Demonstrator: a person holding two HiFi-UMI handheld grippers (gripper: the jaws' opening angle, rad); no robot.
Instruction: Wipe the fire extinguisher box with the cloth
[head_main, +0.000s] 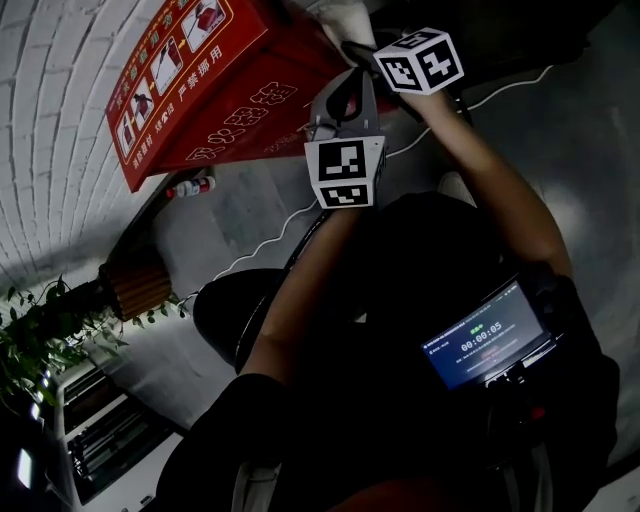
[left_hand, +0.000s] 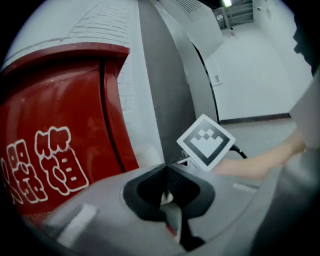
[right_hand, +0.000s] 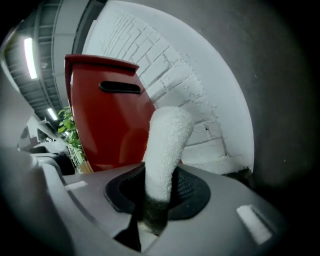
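Note:
The red fire extinguisher box (head_main: 215, 85) with white lettering stands against the white brick wall, at the top left of the head view. My right gripper (head_main: 355, 48) is shut on a white fluffy cloth (head_main: 345, 18), which it holds near the box's right edge. In the right gripper view the cloth (right_hand: 167, 142) sticks up out of the shut right gripper (right_hand: 157, 200), in front of the box (right_hand: 107, 125) and its black handle slot (right_hand: 120, 88). My left gripper (head_main: 338, 100) hangs just below, beside the box (left_hand: 55, 140); this left gripper (left_hand: 167, 197) is shut and holds nothing.
A white brick wall (head_main: 50, 130) runs behind the box. A small red and white canister (head_main: 190, 187) lies at its foot. A white cable (head_main: 265, 240) crosses the grey floor. A wooden planter (head_main: 135, 288) with a green plant (head_main: 40, 335) stands at the left.

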